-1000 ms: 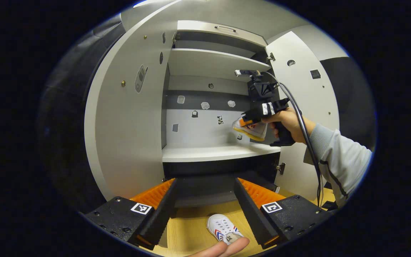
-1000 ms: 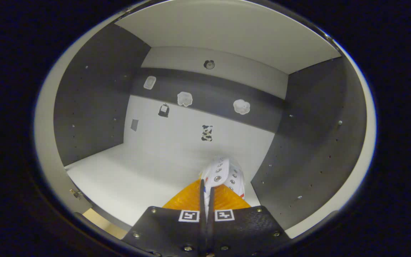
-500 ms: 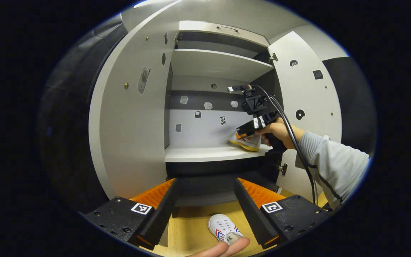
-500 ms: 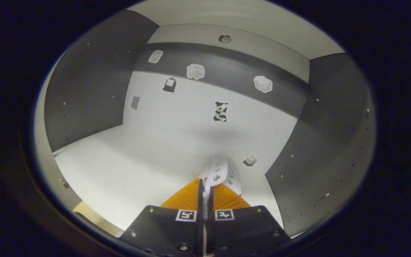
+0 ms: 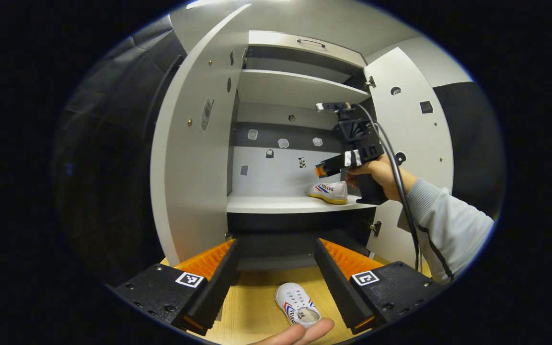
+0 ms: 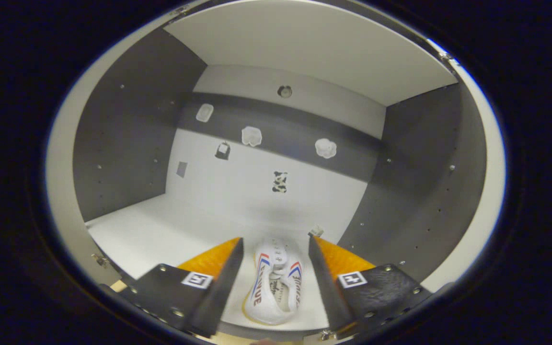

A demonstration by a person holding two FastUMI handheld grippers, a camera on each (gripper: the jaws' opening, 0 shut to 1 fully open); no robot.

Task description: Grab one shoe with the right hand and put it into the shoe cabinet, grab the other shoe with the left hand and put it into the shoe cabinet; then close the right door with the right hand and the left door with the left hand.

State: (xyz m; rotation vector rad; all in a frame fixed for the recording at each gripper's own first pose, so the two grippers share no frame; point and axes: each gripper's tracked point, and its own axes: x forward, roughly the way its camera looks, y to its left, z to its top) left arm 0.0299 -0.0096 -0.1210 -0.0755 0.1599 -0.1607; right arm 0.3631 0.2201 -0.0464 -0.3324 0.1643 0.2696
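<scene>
Lying on the wooden floor (image 5: 252, 306) at the bottom centre of the left gripper view: second shoe (image 5: 297, 310), small white canvas sneaker with red and blue side stripes, opening facing up, toe pointing toward the upper left of the frame. Judged light, soft in the upper and stiffer at the rubber sole; likely to fold if pinched at the toe. Best hold, by judgement: across the collar or heel, one finger inside the opening and one outside.

Left gripper (image 5: 276, 275): fingers spread wide, holding nothing, hovering above the second shoe, which shows between them.

First shoe (image 6: 275, 282): same pattern, yellow-edged sole, resting flat on the white shelf (image 5: 276, 203) at lower centre of the right gripper view, near the right wall of the shoe cabinet (image 5: 300, 52).

Right gripper (image 6: 276, 275): jaws parted, flanking the first shoe without touching it; released.

Left door (image 5: 194, 158) and right door (image 5: 412, 124): both standing open, at left and right of the frame in the left gripper view.

A fingertip (image 5: 300, 334) shows at the bottom edge.
</scene>
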